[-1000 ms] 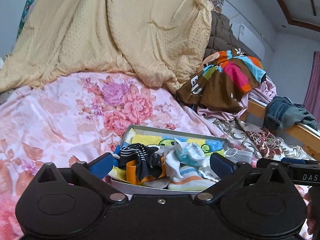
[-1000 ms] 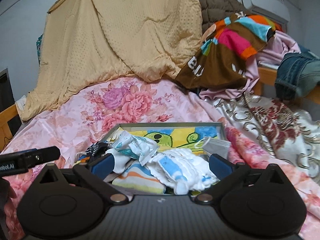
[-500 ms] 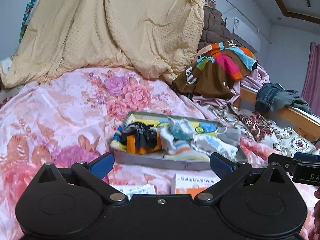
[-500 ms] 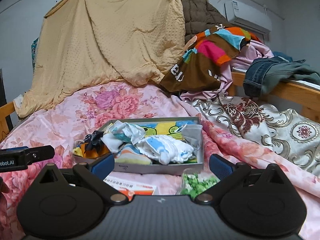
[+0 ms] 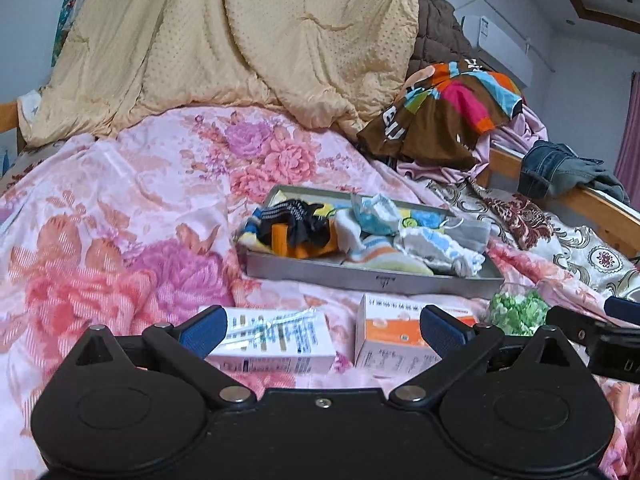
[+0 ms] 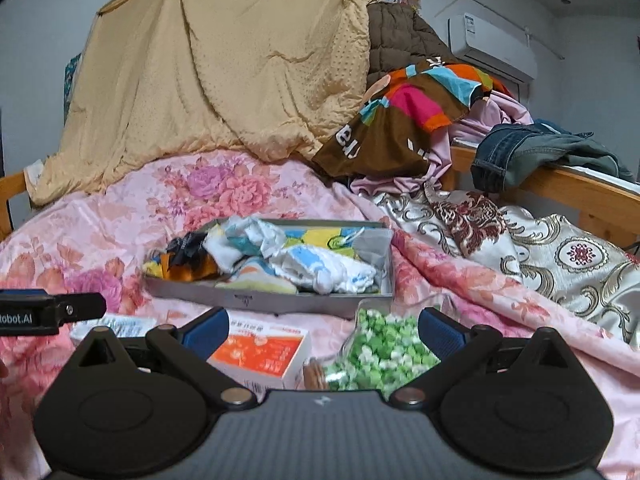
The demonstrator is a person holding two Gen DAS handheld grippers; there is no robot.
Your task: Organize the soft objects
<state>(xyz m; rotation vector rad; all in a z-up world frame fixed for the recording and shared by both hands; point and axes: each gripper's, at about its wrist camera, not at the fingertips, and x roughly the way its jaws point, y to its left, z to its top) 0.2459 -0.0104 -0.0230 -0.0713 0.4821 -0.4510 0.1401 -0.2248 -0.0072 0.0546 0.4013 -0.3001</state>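
Left wrist view: both tools, left tool (image 5: 320,326) and right tool (image 6: 322,328), gape empty; the grey tray (image 5: 360,278) mid-bed holds crumpled socks (image 5: 384,246), with a jar of green bits (image 6: 380,354) near its front right corner.

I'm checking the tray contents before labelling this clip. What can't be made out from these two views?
- Right wrist view: the jar of green pieces is blurred, and the right gripper body cuts off its base.
- Left wrist view: print on the white box and orange box is too small to read.
- Both views: the socks pile hides the tray floor, so no count.
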